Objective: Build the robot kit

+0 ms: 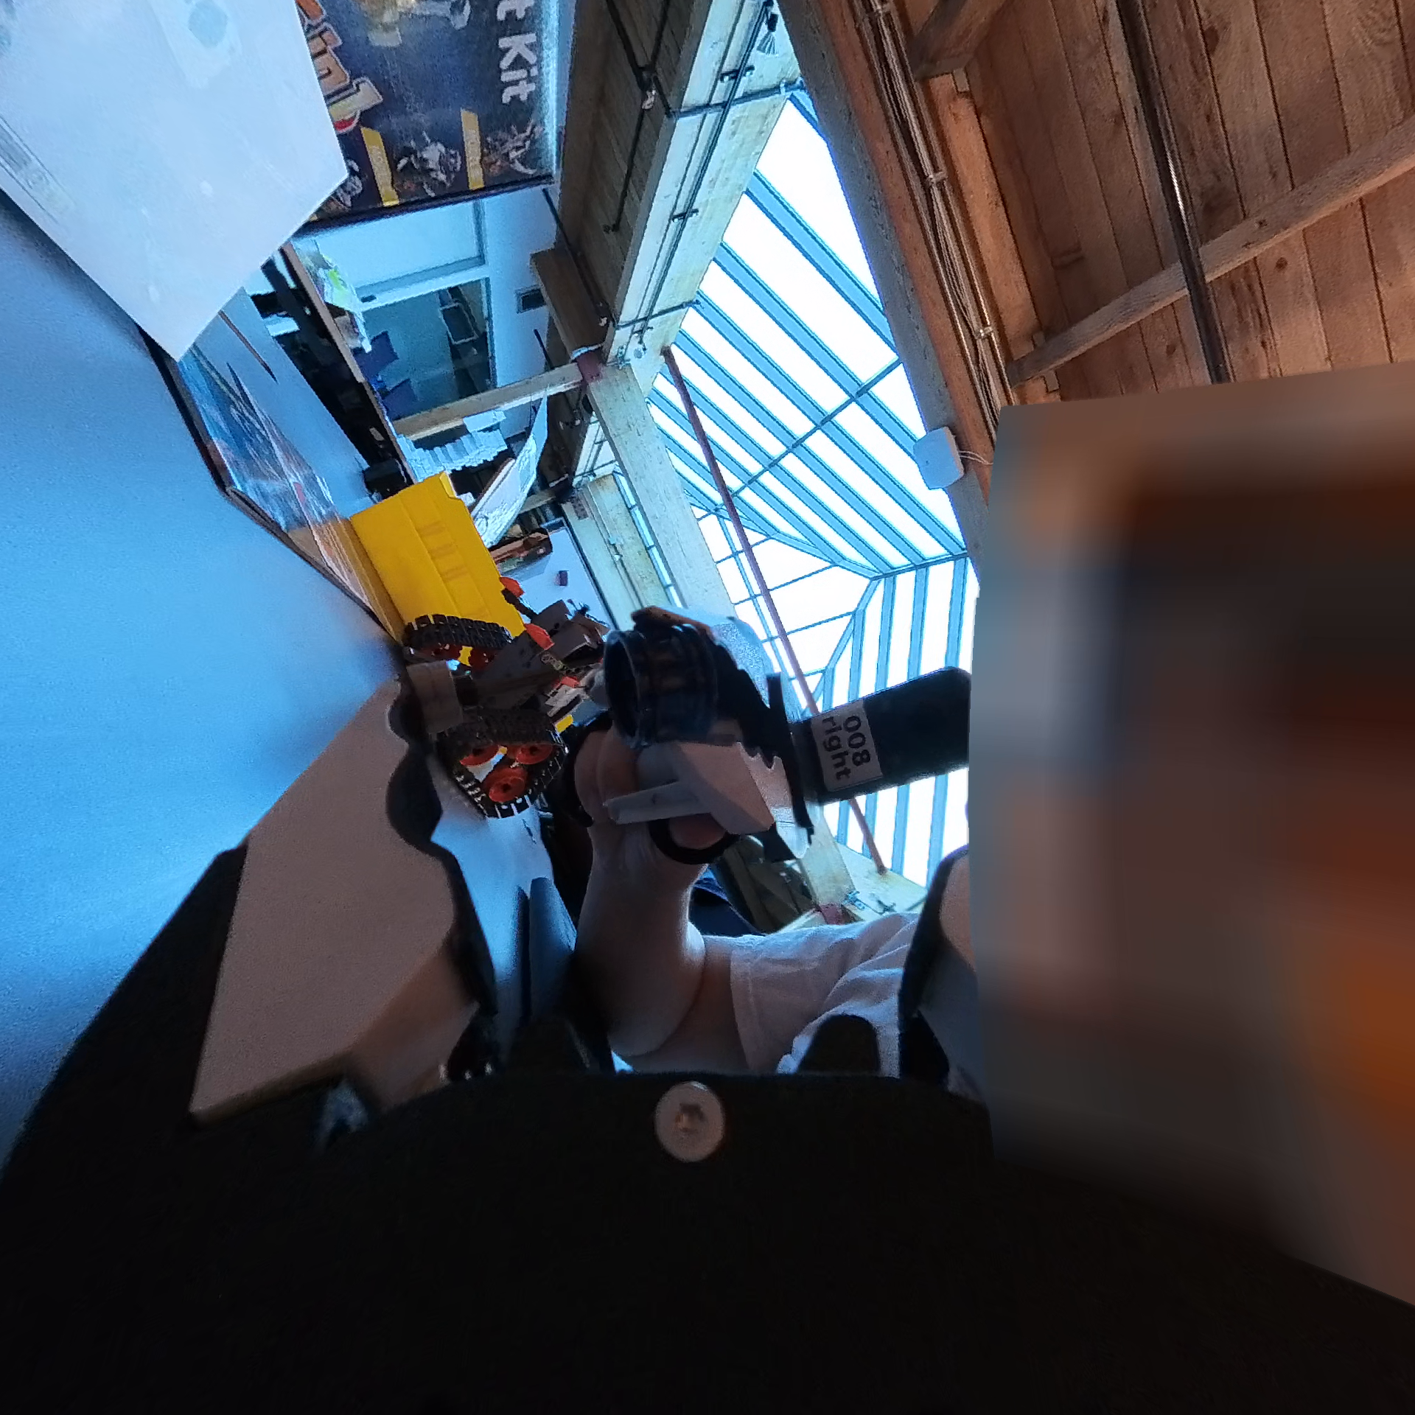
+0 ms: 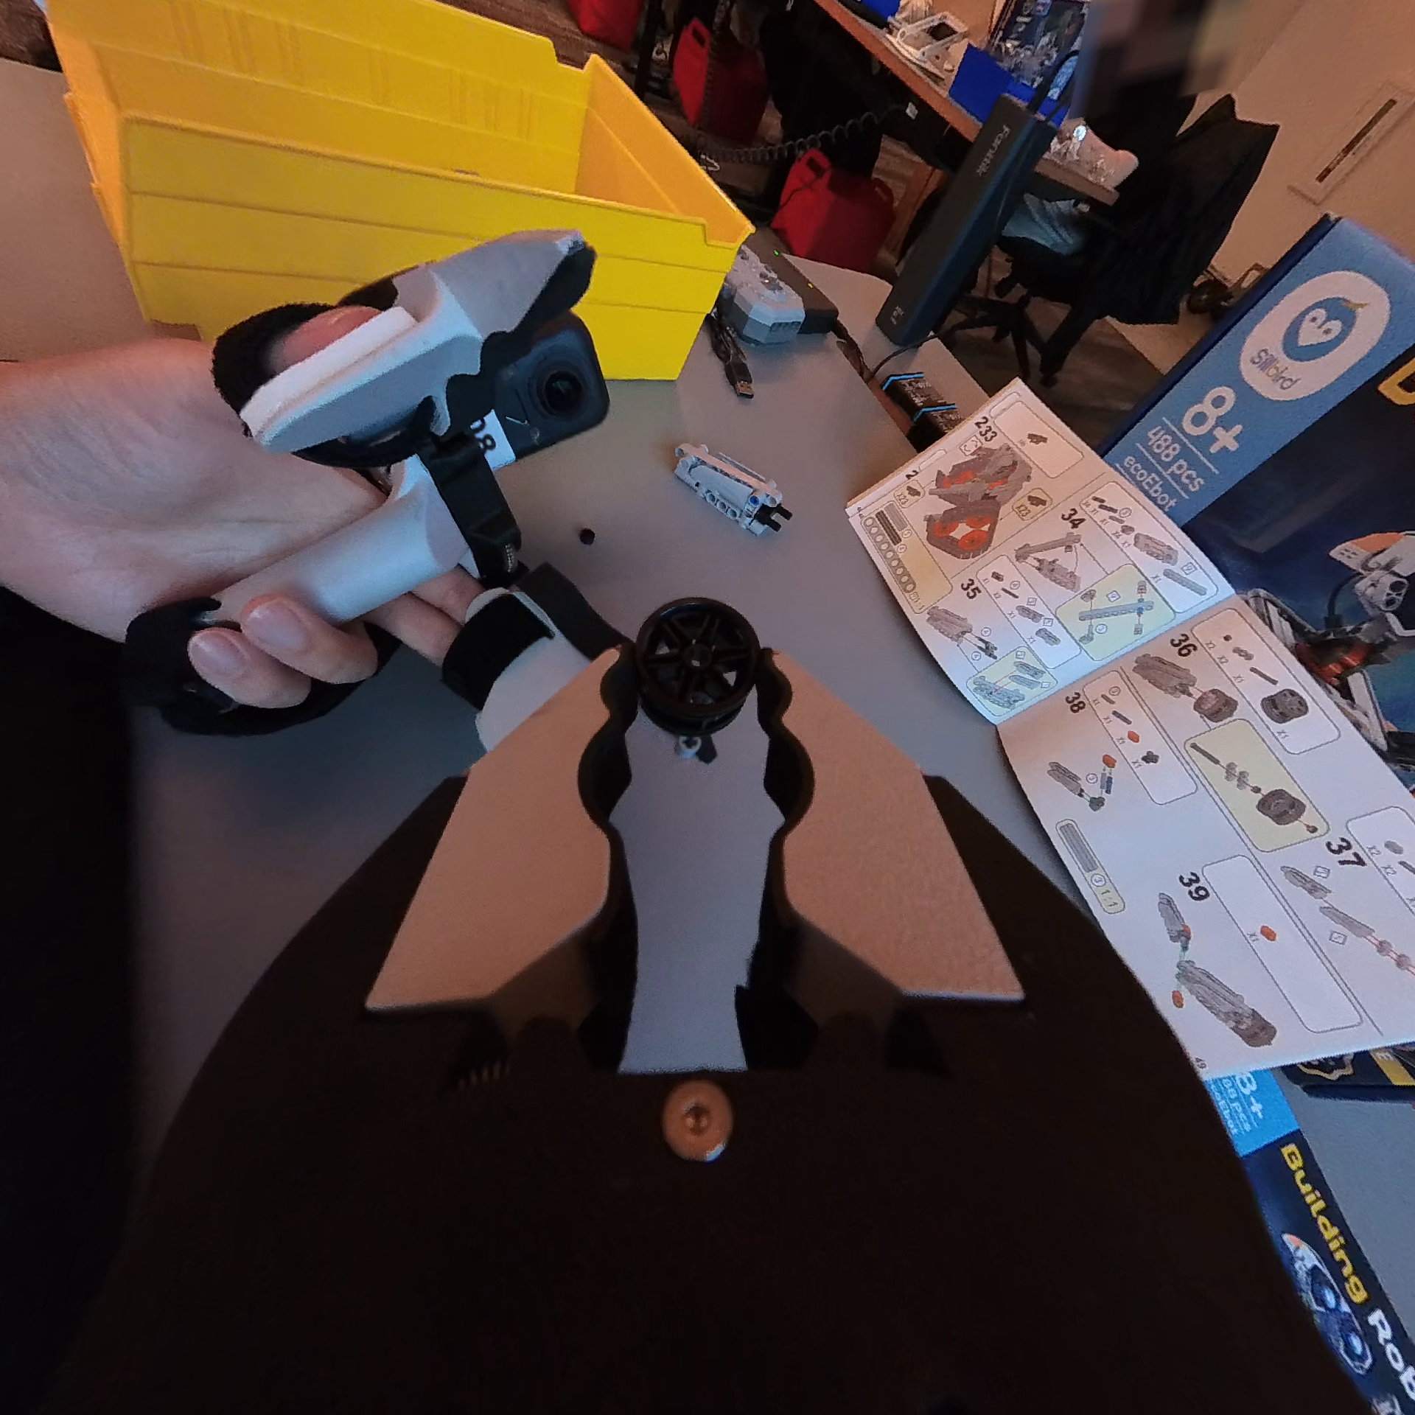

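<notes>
My right gripper (image 2: 697, 678) is shut on a black spoked wheel (image 2: 695, 665), held at its fingertips above the grey table (image 2: 658, 429). A small grey pin (image 2: 693, 746) sticks out under the wheel. My left gripper (image 2: 559, 436) is to the left of the wheel, with its jaws wide apart and nothing between them. Its lower finger (image 2: 501, 651) is close beside the wheel. In the left wrist view only one of its fingers (image 1: 329, 919) shows; a mosaic patch hides the other. That view also shows the right gripper (image 1: 689, 735) with the wheel (image 1: 658, 674), and a tracked model with orange wheels (image 1: 490, 720).
A yellow bin (image 2: 383, 191) stands at the back left. A small grey brick assembly (image 2: 727, 486) and a black pin (image 2: 586, 535) lie mid-table. A grey unit with a cable (image 2: 766, 295) is behind. An open instruction booklet (image 2: 1110, 689) and blue boxes (image 2: 1263, 383) lie to the right.
</notes>
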### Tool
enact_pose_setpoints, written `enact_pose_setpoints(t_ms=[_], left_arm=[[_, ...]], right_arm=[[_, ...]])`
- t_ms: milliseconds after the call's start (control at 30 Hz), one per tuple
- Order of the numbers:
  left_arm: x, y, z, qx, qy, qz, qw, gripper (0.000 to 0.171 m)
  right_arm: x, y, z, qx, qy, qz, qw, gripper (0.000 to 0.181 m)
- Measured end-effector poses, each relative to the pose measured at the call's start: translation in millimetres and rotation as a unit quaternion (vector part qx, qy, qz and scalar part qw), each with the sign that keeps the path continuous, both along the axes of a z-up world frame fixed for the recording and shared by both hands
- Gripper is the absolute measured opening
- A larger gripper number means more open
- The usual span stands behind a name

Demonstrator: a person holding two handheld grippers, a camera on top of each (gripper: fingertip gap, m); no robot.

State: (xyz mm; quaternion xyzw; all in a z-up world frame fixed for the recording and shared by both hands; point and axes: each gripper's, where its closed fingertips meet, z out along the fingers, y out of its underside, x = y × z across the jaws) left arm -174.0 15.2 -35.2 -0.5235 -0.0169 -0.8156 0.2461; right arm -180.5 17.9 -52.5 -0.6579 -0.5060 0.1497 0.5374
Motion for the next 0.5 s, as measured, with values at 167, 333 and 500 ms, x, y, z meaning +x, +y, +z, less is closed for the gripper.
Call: enact_pose_setpoints(t_ms=[167,333,500], left_arm=[[-1.0,0.8,0.6,0.005,0.003,0.008,1.0,0.14],[1.1,-0.6,0.8,0.005,0.002,0.004,1.0,0.14],[1.7,-1.2,0.9,0.01,0.008,0.005,1.0,0.139]], right_arm=[[0.1,1.8,-3.1,-0.029,0.02,-0.006,0.999,0.03],[-3.8,2.8,-4.0,-0.029,0.023,-0.008,0.999,0.03],[-4.5,3.4,-4.1,-0.037,0.029,-0.012,0.999,0.03]])
